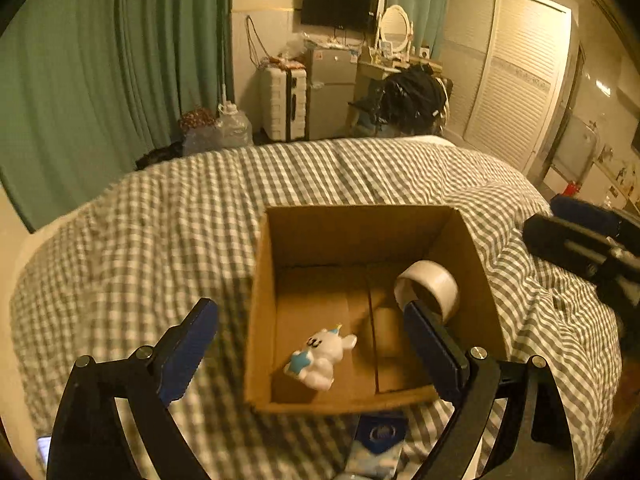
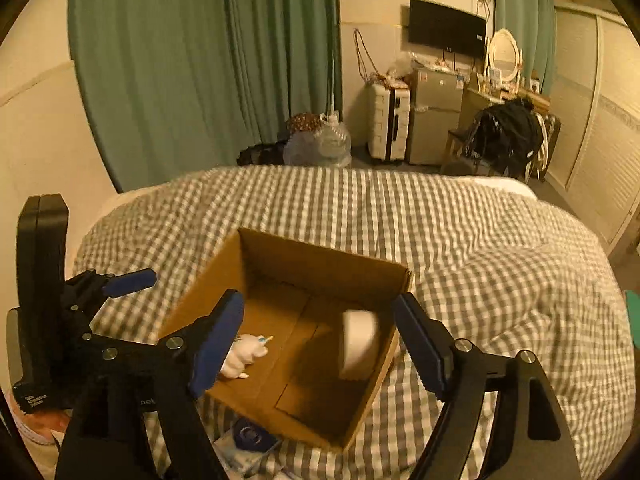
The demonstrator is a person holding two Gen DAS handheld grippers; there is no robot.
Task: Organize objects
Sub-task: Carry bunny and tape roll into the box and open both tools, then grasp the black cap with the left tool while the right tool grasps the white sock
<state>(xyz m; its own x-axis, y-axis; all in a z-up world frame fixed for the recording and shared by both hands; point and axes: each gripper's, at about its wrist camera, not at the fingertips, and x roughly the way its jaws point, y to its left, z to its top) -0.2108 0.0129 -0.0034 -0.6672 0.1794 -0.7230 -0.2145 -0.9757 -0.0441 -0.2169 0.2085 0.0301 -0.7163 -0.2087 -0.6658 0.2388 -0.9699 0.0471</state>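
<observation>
Cardboard, brown and open-topped, forms a square box (image 1: pixel 360 236) sitting on the grey-and-white checked bed cover (image 1: pixel 160 220), with wide bare cover beyond its far and left walls. Inside, a small white toy animal with a blue star (image 1: pixel 320 356) lies near the front-left corner, and a white roll of tape (image 1: pixel 434 284) stands on edge by the right wall (blurred in the right wrist view). The left tool (image 1: pixel 312 344) and the right tool (image 2: pixel 318 338) both hang spread wide above the box, gripping nothing.
</observation>
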